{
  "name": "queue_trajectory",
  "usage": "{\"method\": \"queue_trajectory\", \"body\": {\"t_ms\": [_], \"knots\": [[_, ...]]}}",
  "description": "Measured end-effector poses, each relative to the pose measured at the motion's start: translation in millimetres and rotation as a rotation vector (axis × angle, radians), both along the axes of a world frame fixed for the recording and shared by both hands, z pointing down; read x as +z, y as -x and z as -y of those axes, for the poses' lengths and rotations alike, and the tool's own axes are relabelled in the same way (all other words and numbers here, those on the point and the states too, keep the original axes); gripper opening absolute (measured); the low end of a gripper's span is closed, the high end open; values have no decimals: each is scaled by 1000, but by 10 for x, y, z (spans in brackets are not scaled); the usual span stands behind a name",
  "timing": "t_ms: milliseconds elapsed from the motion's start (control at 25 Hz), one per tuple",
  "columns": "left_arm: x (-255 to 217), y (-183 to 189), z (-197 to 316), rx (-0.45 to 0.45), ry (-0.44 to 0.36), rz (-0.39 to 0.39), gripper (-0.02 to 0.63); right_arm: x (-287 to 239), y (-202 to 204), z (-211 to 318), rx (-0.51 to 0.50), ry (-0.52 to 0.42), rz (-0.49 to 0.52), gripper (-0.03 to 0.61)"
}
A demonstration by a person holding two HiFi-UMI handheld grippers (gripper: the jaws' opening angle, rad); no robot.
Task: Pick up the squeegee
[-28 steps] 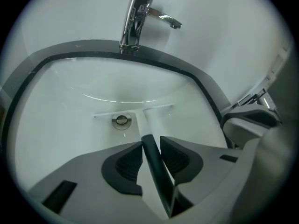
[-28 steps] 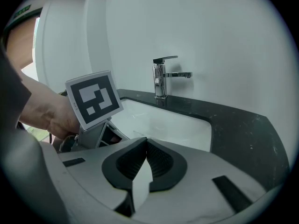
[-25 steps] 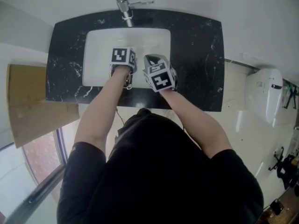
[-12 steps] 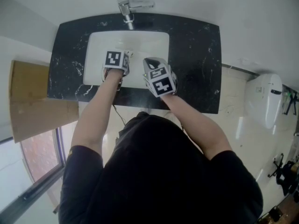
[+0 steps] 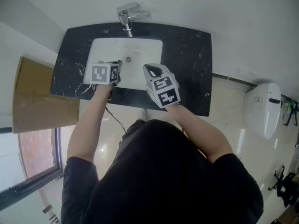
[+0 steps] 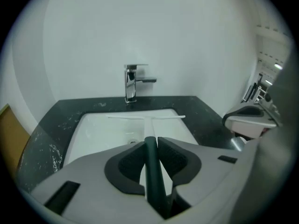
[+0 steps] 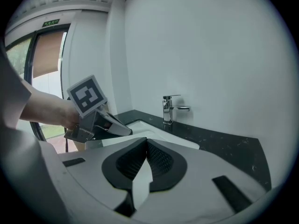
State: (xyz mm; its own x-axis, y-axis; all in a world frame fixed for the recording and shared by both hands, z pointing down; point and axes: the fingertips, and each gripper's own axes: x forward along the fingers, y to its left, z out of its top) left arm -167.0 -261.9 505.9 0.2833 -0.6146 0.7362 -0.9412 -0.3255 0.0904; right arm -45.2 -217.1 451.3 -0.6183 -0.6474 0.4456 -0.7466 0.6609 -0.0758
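The squeegee has a dark green handle (image 6: 151, 171) and a white stem ending in a long white blade (image 6: 145, 117). In the left gripper view my left gripper (image 6: 151, 142) is shut on the handle, and the blade hangs crosswise above the white sink basin (image 6: 98, 129). In the head view the left gripper (image 5: 116, 70) is over the basin's front left part. My right gripper (image 5: 150, 71) hovers beside it over the basin's front edge. Its jaws (image 7: 146, 142) are shut with nothing between them.
A chrome faucet (image 5: 127, 14) stands behind the basin (image 5: 140, 48), which is set in a black marble counter (image 5: 187, 64). A white wall rises right behind it. A brown board (image 5: 32, 97) lies on the left, a white toilet (image 5: 261, 108) on the right.
Both grippers have risen from the basin. The left one has closed on the squeegee handle and shifted left, lifting the squeegee; the right one has drawn back slightly toward the front edge.
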Motion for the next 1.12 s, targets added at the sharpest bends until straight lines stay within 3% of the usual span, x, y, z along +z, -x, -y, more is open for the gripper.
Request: {"method": "queue_trajectory", "body": {"t_ms": [200, 520, 920, 1120], "knots": [[-667, -366, -517, 16, -190, -79, 92, -397, -264, -399, -63, -64, 58, 8], [-1490, -675, -1285, 40, -445, -68, 92, -749, -470, -942, -124, -101, 136, 8], [-1967, -370, -1753, 74, -686, 3, 92, -1078, -281, -1228, -79, -186, 168, 8], [-1989, -109, -1840, 65, -714, -36, 92, -1053, -83, -1271, -39, -186, 160, 8]]}}
